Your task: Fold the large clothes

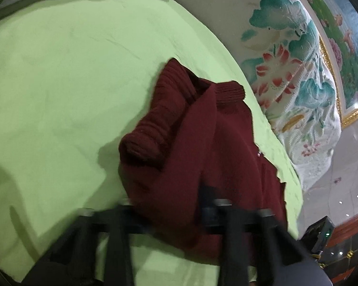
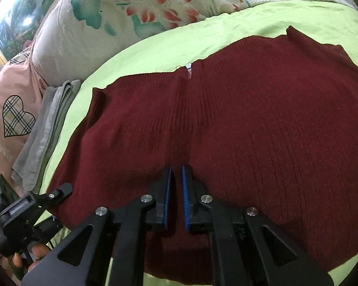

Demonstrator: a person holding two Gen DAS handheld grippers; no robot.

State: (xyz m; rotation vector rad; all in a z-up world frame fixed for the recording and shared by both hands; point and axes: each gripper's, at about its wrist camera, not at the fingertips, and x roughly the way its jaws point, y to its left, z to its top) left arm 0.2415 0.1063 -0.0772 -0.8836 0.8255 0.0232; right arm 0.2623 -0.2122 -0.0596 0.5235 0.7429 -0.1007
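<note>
A light green bedsheet [image 2: 226, 31] covers the bed. A folded grey towel [image 2: 47, 128] lies at its edge. A lotus-patterned quilt [image 1: 296, 76] is bunched alongside.

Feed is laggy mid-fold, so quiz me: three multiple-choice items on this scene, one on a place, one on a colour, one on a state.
1. Where does the folded grey towel lie?
A. on the sweater
B. at the sheet's edge, by the pillows
C. on the floor

2. What colour is the sweater?
A. navy
B. dark red
C. grey

3. How do the right tool jaws stand?
A. wide apart
B. nearly together over the knit
C. around the towel

Answers: 1 B, it lies between the green sheet and the pink pillow. 2 B, maroon ribbed knit in both views. 3 B, only a narrow gap shows between the blue pads.
</note>
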